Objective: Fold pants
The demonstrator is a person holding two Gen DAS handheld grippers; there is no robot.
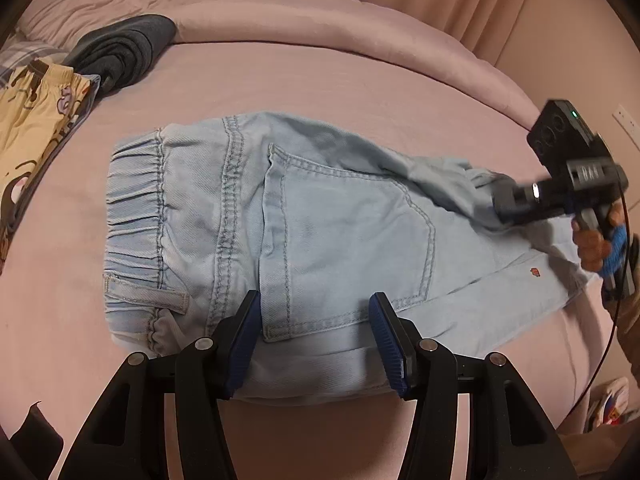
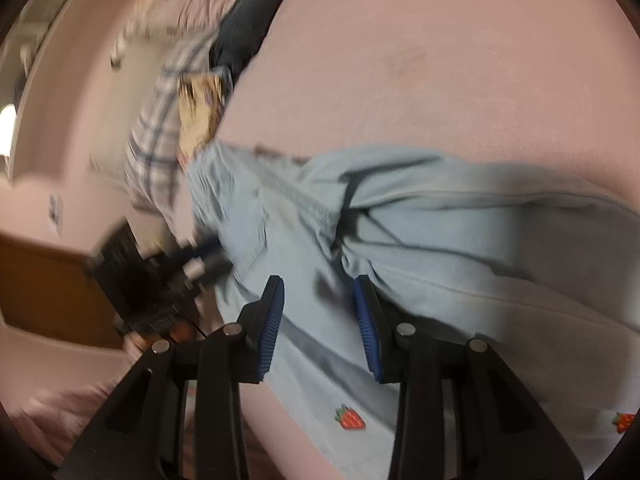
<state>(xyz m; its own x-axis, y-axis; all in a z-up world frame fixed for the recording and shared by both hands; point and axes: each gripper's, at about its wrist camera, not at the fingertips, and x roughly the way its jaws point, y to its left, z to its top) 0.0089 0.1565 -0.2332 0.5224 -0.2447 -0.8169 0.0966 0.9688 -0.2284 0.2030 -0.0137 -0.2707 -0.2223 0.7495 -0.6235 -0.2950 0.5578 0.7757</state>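
Observation:
Light blue denim pants [image 1: 340, 232] lie flat on the pink bed [image 1: 320, 80], with the elastic waistband at the left, a back pocket in the middle and the legs running right. My left gripper [image 1: 316, 336] hovers over the pants' near edge by the pocket, its blue pads apart and nothing pinched. At the right, a hand holds my right gripper [image 1: 504, 208], its tip at the bunched leg cloth. In the blurred right wrist view, my right gripper [image 2: 320, 316] stands open over the pants [image 2: 440, 220], near an embroidered strawberry [image 2: 350, 418].
A folded dark grey garment [image 1: 124, 52] and a yellow printed one [image 1: 36, 108] lie at the bed's far left. A rolled pink duvet [image 1: 280, 12] runs along the back. The bed's edge curves down on the right, near a wall socket [image 1: 628, 120].

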